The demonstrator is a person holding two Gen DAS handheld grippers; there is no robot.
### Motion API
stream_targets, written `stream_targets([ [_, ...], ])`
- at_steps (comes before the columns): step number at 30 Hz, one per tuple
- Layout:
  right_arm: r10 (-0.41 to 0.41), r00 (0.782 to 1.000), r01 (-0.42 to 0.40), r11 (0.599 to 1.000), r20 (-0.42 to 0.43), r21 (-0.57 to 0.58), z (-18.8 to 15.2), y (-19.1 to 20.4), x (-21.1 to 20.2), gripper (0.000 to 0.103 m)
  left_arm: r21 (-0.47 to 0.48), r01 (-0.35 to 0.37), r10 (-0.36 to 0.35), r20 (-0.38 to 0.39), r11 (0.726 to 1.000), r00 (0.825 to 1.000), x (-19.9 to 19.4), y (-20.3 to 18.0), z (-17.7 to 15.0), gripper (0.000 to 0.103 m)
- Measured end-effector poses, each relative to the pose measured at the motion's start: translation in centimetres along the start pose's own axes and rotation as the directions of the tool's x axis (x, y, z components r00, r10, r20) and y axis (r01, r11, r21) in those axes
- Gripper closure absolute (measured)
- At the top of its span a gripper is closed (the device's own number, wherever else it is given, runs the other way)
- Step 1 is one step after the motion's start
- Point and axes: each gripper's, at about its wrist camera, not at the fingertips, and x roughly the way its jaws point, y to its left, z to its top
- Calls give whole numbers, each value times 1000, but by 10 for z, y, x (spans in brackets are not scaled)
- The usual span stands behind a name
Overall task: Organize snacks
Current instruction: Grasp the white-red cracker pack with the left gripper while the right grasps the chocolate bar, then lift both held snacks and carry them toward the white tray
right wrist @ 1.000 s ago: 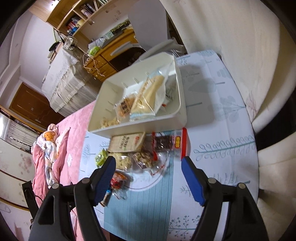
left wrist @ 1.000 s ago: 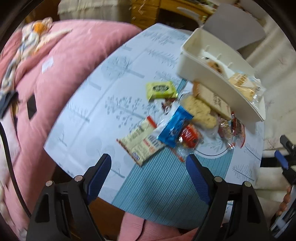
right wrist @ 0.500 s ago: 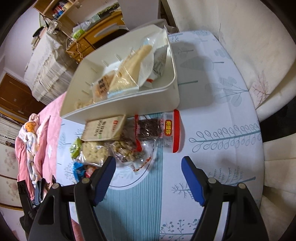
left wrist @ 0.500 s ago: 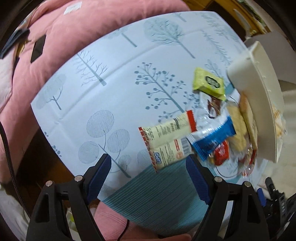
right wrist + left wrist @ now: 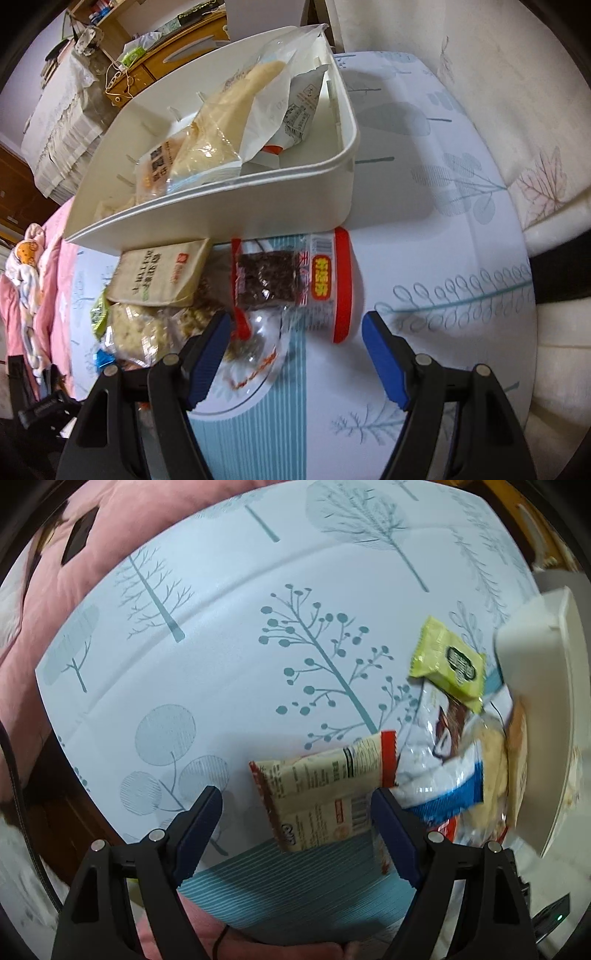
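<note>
Cream snack packet (image 5: pixel 325 794) lies flat between the left gripper's (image 5: pixel 295 812) parted jaws.

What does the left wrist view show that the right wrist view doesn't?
Left only: the left gripper, open over a cream red-edged packet, plus a blue-and-white packet.
Right only: the right gripper, open over a dark red-banded packet, and the snacks inside the white bin.
Both: the bin's wall, the green packet, and the tree-print cloth.

Soft indoor light, faint shadows — fisheye-bent edges, slight blur
</note>
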Motion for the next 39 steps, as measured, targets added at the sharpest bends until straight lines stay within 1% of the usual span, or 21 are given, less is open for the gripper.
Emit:
stream_targets([
  [4, -15, 1000, 15, 1000, 2, -25, 1, 3, 11, 29, -24, -22, 21, -29, 999, 999, 10, -5, 14, 21],
  [7, -25, 1000, 25, 998, 6, -57, 2, 8, 17, 29, -36, -49, 47, -33, 998, 998, 13, -9, 19, 21],
  [10, -40, 999, 43, 994, 37, -101, 3, 14, 18, 29, -29, -84, 83, -40, 996, 996, 18, -19, 23, 19],
  [14, -98, 995, 99, 981, 13, -164, 8, 23, 31, 29, -12, -134, 133, -57, 991, 989, 24, -37, 28, 17],
  [16, -129, 991, 131, 976, 24, -171, 10, 24, 35, 29, -14, -138, 137, -62, 990, 989, 24, -44, 30, 17],
  [18, -135, 990, 138, 974, 28, -180, 12, 24, 37, 29, -21, -141, 139, -64, 990, 988, 24, -48, 32, 18],
  [22, -135, 990, 138, 971, 30, -197, 13, 24, 37, 30, -37, -134, 132, -64, 990, 989, 25, -51, 30, 22],
  [23, -132, 991, 136, 970, 30, -201, 14, 23, 37, 31, -38, -133, 131, -61, 990, 990, 23, -46, 22, 25],
  [24, -129, 991, 133, 969, 32, -207, 13, 25, 37, 33, -33, -134, 132, -54, 990, 990, 22, -48, 21, 27],
  [25, -109, 994, 113, 969, 29, -221, 12, 31, 37, 42, -30, -135, 133, -48, 990, 990, 21, -52, 16, 31],
  [26, -104, 994, 108, 967, 30, -230, 9, 40, 37, 46, -24, -136, 135, -41, 990, 990, 19, -54, 14, 36],
  [28, -108, 994, 110, 963, 25, -247, 8, 43, 37, 51, -21, -136, 135, -32, 990, 990, 16, -62, 8, 39],
  [30, -104, 994, 105, 963, 20, -247, 7, 47, 37, 52, -29, -132, 131, -29, 991, 991, 11, -61, 5, 42],
  [32, -96, 995, 95, 964, 10, -250, 5, 48, 37, 53, -43, -123, 122, -25, 991, 992, 9, -59, 4, 49],
  [35, -86, 996, 83, 964, -4, -251, 4, 45, 33, 54, -55, -102, 101, -23, 993, 995, 5, -50, 0, 52],
  [39, -78, 997, 70, 966, -21, -248, 3, 41, 31, 55, -76, -78, 76, -27, 994, 997, 2, -43, -7, 54],
])
